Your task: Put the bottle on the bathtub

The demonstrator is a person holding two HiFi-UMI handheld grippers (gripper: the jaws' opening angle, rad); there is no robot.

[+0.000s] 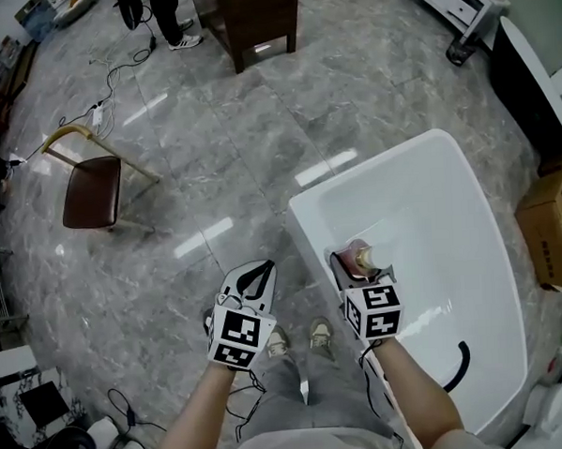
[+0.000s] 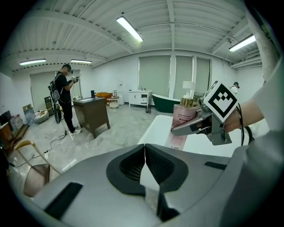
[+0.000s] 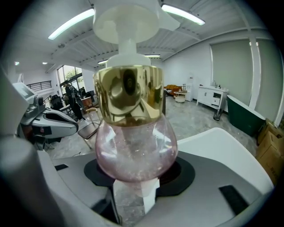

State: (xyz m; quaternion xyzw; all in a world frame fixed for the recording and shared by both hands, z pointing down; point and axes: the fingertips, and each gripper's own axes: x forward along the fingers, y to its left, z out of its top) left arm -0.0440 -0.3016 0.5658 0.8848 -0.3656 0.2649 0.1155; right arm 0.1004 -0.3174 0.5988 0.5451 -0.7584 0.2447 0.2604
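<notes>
A pink pump bottle (image 3: pixel 135 146) with a gold collar and white pump head stands upright between my right gripper's jaws. My right gripper (image 1: pixel 351 264) is shut on it, above the near left rim of the white bathtub (image 1: pixel 419 160). In the left gripper view the same bottle (image 2: pixel 183 119) shows over the tub's rim, held by my right gripper (image 2: pixel 195 125). My left gripper (image 1: pixel 256 278) hangs over the marble floor left of the tub, jaws shut with nothing between them (image 2: pixel 144 166).
A brown chair (image 1: pixel 93 186) stands on the floor at the left, a dark wooden cabinet (image 1: pixel 256 18) at the back. Cardboard boxes (image 1: pixel 553 223) sit right of the tub. A person (image 2: pixel 65 99) stands far off. Cables trail across the floor.
</notes>
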